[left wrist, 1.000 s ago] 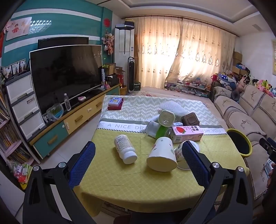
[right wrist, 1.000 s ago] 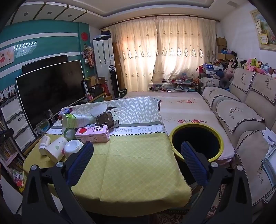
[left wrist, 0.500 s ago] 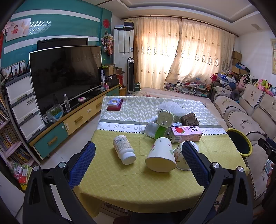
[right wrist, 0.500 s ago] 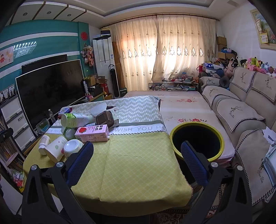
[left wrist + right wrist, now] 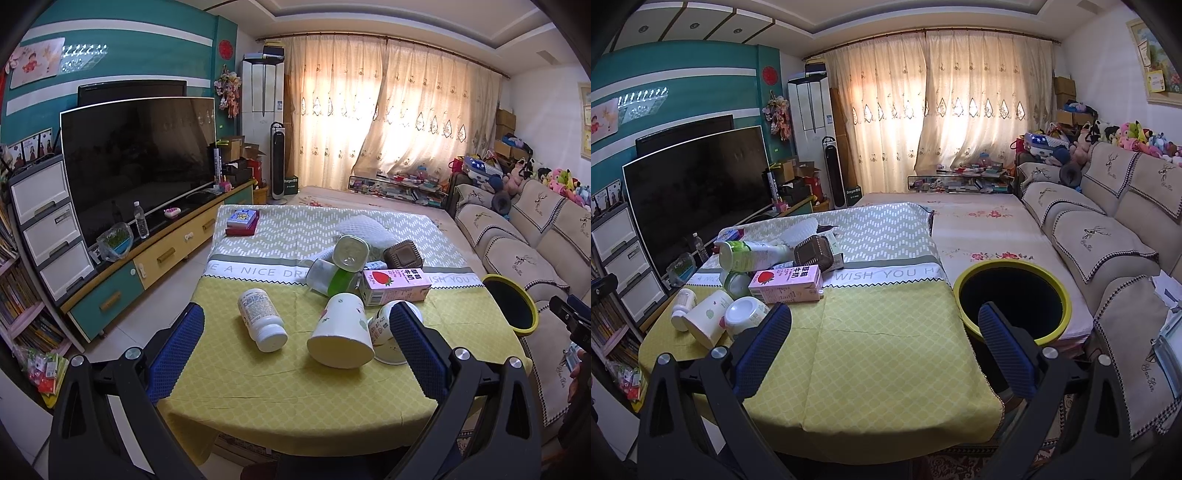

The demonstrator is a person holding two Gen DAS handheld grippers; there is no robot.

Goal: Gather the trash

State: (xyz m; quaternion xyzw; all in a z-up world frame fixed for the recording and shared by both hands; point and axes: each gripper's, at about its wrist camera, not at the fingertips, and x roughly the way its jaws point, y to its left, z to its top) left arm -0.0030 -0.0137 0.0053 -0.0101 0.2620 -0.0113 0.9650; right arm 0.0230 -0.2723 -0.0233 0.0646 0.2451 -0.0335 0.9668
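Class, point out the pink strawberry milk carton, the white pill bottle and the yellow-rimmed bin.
pink strawberry milk carton point(image 5: 397, 282), left wrist view, side panel.
white pill bottle point(image 5: 258, 314), left wrist view, label.
yellow-rimmed bin point(image 5: 1065, 291), right wrist view, rim.

Toppled white pill bottle point(image 5: 261, 319) and paper cup point(image 5: 341, 332) lie near the table's point(image 5: 277, 387) front edge — pink strawberry milk carton point(image 5: 395, 286), green-labelled bottles point(image 5: 332, 278) heaped behind; yellow-rimmed bin point(image 5: 1012, 301) beside the right edge.

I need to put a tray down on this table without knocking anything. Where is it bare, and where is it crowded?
Bare: the yellow cloth between the pink carton and the bin, down to the near edge, and the strip in front of the white bottle. Crowded: the cups, bottles and carton bunched mid-table.
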